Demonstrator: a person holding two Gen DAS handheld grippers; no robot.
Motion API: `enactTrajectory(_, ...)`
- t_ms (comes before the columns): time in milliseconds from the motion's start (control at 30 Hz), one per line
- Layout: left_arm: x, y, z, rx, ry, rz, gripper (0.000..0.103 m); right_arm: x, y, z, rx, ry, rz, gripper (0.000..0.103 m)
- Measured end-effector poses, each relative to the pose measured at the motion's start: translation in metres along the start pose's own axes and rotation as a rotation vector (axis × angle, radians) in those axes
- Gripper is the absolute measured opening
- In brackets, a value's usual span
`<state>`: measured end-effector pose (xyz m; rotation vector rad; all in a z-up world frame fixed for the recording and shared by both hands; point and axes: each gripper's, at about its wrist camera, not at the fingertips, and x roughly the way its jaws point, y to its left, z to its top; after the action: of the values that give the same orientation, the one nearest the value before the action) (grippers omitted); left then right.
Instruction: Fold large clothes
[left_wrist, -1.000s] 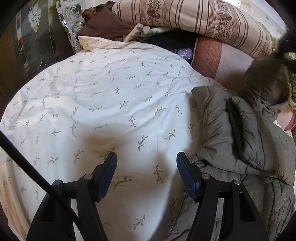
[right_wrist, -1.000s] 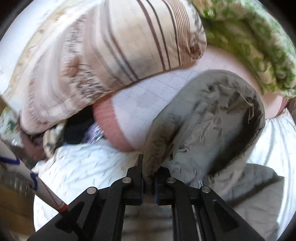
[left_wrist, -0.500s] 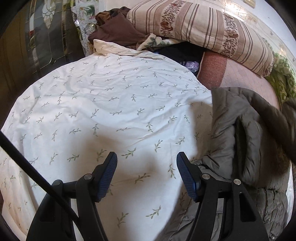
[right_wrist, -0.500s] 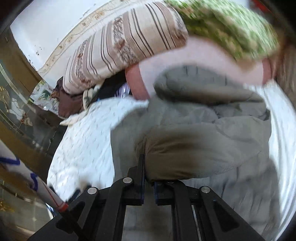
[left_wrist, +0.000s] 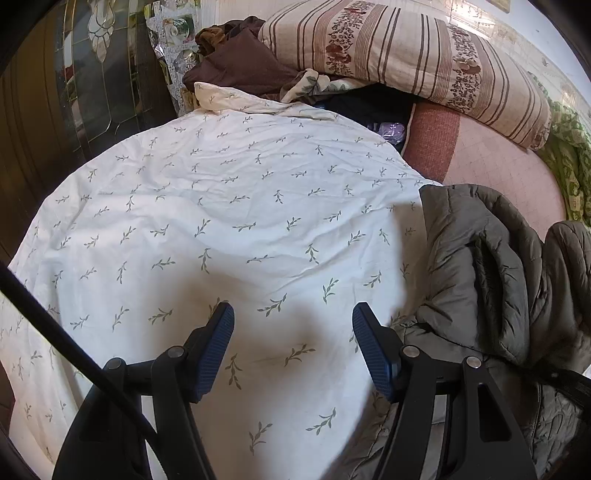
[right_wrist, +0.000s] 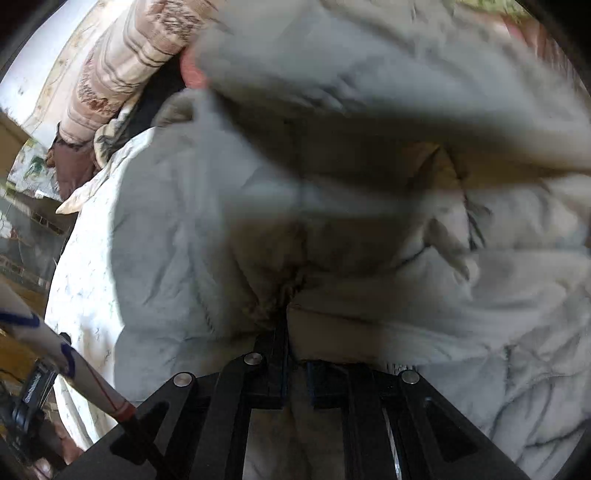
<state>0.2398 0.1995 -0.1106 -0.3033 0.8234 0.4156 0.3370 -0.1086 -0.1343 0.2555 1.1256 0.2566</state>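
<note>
Left gripper over the white leaf-print sheet, jaws spread wide, nothing between the blue pads. Olive padded jacket bunched at the right edge of the bed, lying partly on the sheet and partly on the pink blanket, just beside the right-hand finger of that gripper. Striped pillow along the head of the bed, brown cloth heaped next to it at the far left corner. Right gripper pressed together on a fold of the jacket, fabric pinched between the jaws and filling most of that blurred view. Same sheet at the left there.
</note>
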Motion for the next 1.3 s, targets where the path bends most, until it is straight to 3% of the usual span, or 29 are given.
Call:
enactTrajectory(67,0.0,0.001,0.0,-0.001,-0.001,0.004,0.066,-0.025,0.011,-0.006,-0.082,-0.036,-0.001,0.022)
enactTrajectory(133,0.0,0.002,0.0,-0.004,0.0,0.004,0.066,-0.05,0.015,-0.012,-0.135,-0.075,-0.005,0.056)
enactTrajectory(233,-0.001,0.003,0.0,-0.011,0.0,-0.002,0.066,-0.077,0.006,-0.02,-0.154,-0.095,-0.018,0.081)
enactTrajectory(367,-0.001,0.003,-0.001,-0.012,0.001,0.0,0.066,-0.096,-0.015,-0.03,-0.147,-0.071,-0.004,0.082)
enactTrajectory(433,-0.001,0.004,0.0,-0.016,-0.001,0.002,0.066,-0.104,-0.022,-0.028,-0.142,-0.104,-0.029,0.082)
enactTrajectory(533,-0.003,0.005,0.0,-0.019,-0.007,0.004,0.066,-0.115,-0.043,-0.004,-0.098,-0.183,-0.098,0.089)
enactTrajectory(633,-0.002,0.003,-0.001,-0.017,-0.01,0.007,0.066,-0.112,-0.07,0.031,0.014,-0.238,-0.106,0.093)
enactTrajectory(733,0.0,-0.001,-0.001,-0.004,-0.008,0.008,0.066,-0.082,-0.096,0.067,0.163,-0.197,-0.049,0.094)
enactTrajectory(867,0.005,-0.008,-0.001,0.022,-0.006,0.016,0.066,-0.026,-0.12,0.088,0.321,-0.103,-0.023,0.094)
enactTrajectory(967,0.007,-0.011,-0.002,0.035,-0.004,0.023,0.066,-0.013,-0.126,0.091,0.398,-0.128,0.023,0.09)
enactTrajectory(1000,0.007,-0.013,-0.002,0.039,-0.004,0.022,0.066,-0.013,-0.125,0.092,0.393,-0.132,0.043,0.069)
enactTrajectory(1033,0.008,-0.014,-0.003,0.043,-0.003,0.022,0.066,-0.012,-0.122,0.095,0.374,-0.107,0.091,0.023)
enactTrajectory(1067,0.008,-0.016,-0.004,0.049,0.0,0.022,0.066,-0.013,-0.121,0.096,0.368,-0.091,0.114,0.013)
enactTrajectory(1233,0.004,-0.025,-0.008,0.075,0.002,-0.004,0.066,-0.059,-0.116,0.07,0.3,-0.135,0.143,0.011)
enactTrajectory(1300,0.002,-0.031,-0.011,0.095,-0.003,-0.01,0.066,-0.066,-0.121,0.055,0.282,-0.129,0.104,0.011)
